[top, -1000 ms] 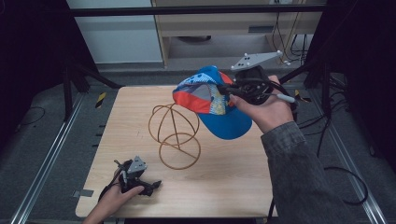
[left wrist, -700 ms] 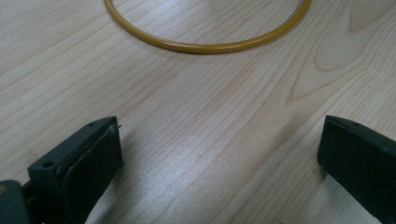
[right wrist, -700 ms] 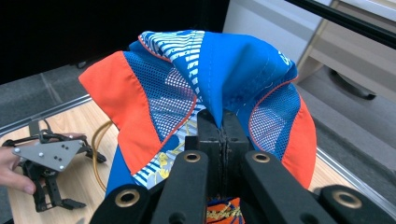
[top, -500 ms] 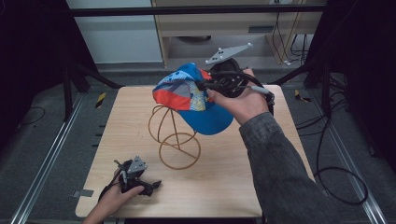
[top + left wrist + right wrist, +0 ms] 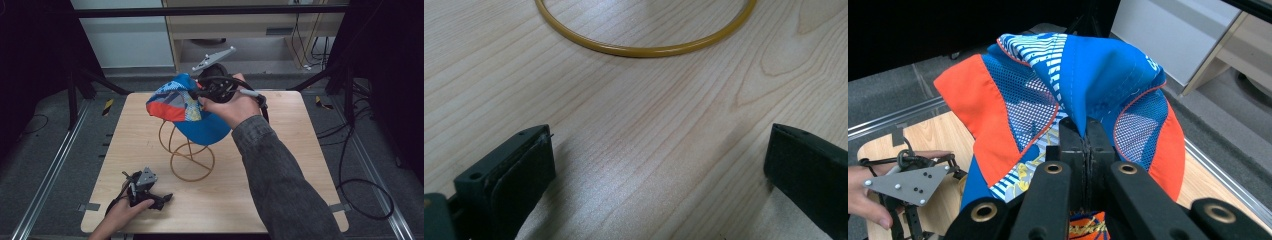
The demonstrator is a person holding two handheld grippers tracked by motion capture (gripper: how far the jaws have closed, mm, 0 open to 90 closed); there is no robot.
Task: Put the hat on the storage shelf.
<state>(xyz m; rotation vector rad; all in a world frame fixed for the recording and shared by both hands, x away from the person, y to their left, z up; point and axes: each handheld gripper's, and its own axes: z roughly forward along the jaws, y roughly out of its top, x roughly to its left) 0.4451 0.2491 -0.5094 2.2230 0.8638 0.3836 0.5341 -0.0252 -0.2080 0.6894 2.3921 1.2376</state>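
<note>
A blue, orange and white mesh cap hangs in the air over a gold wire stand in the middle of the table. My right gripper is shut on the cap's blue cloth, with the jaws pressed together on a fold. The cap drapes over the top of the stand, whose upper loops it hides. My left gripper rests low at the table's front left, jaws wide apart with bare wood between them; the left gripper view has the stand's ring base just ahead.
The wooden table has bare room to the right and front right. A pale cabinet stands behind it. Cables trail on the grey floor at the right. Dark frame legs flank both sides.
My right gripper has carried the cap leftward and a little down, from the table's right side to above the wire stand. The left gripper has stayed put.
</note>
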